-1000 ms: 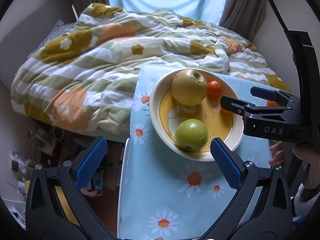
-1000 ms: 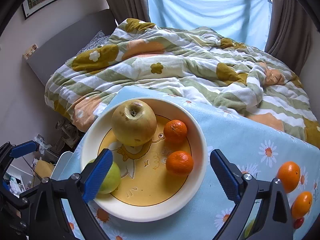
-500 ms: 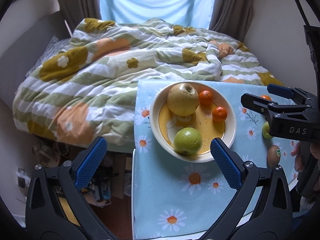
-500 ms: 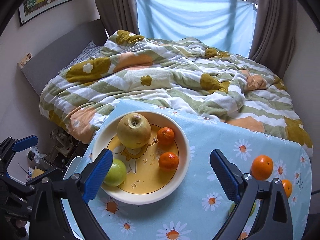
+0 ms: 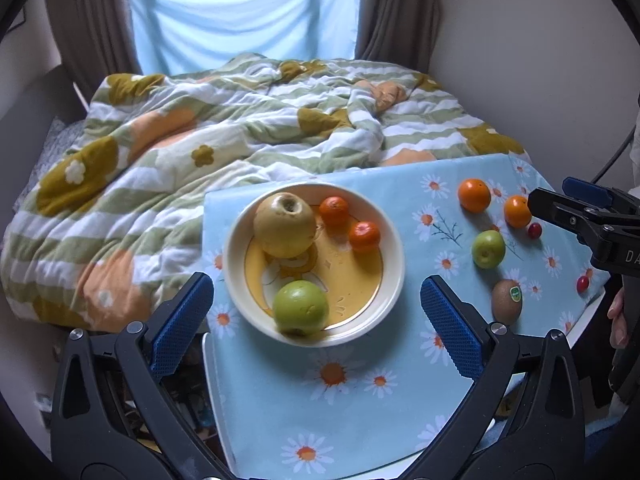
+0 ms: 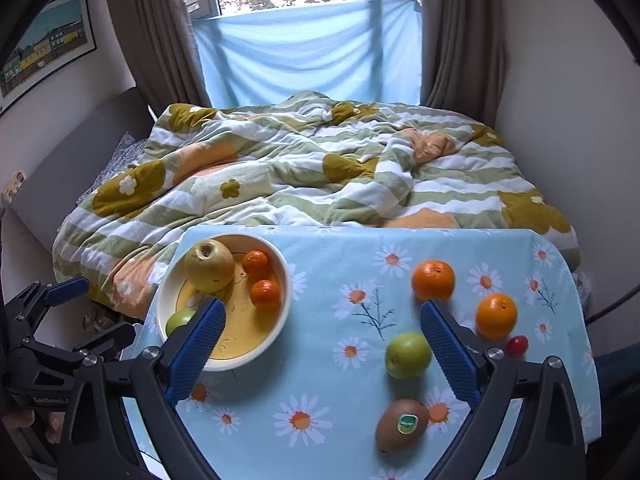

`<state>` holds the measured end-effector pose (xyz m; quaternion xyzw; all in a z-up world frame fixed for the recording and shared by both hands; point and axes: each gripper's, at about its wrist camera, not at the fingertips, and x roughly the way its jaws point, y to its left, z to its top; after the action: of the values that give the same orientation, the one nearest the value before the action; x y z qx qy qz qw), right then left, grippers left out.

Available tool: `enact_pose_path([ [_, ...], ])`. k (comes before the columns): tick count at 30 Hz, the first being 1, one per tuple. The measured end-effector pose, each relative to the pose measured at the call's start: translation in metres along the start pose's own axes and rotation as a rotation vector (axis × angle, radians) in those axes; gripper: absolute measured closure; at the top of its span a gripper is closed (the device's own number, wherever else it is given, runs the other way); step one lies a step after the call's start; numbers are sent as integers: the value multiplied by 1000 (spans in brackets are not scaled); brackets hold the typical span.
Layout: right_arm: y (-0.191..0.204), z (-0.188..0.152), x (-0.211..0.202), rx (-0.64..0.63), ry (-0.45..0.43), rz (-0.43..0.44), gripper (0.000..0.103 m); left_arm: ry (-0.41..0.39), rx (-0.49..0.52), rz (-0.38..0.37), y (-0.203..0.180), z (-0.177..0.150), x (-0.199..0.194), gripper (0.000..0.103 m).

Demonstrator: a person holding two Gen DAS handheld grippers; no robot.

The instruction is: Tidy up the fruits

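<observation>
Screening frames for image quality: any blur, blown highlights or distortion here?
Left wrist view: the white bowl with yellow centre has a smeared near rim, likely motion blur; the window is washed out. Right wrist view: sharp on the brown stickered kiwi; window panes blown out; fisheye bends the walls in both.

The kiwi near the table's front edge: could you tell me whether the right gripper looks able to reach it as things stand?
Probably yes. The right gripper is open and empty, and the kiwi lies on the cloth just below and between its jaws, with only the small green apple close behind it.
</observation>
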<state>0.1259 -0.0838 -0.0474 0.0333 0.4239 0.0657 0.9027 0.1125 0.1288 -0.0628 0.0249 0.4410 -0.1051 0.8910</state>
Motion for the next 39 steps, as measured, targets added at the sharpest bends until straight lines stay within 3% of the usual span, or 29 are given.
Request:
enact_pose_path([
  [7, -76, -25, -23, 71, 7, -100, 6, -7, 24, -63, -69, 10, 10, 0],
  [15, -159, -69, -38, 175, 48, -202, 6, 61, 78, -127, -151, 4, 41, 0],
  [21, -197, -101, -31, 243, 102, -279, 6, 103, 161, -181, -197, -13, 64, 0],
  [33, -234, -159, -12, 367, 115, -361, 6, 240, 214, -203, -231, -52, 125, 2],
  [39, -250, -173, -2, 406, 153, -369, 10, 271, 216, -205, -237, -63, 139, 11],
])
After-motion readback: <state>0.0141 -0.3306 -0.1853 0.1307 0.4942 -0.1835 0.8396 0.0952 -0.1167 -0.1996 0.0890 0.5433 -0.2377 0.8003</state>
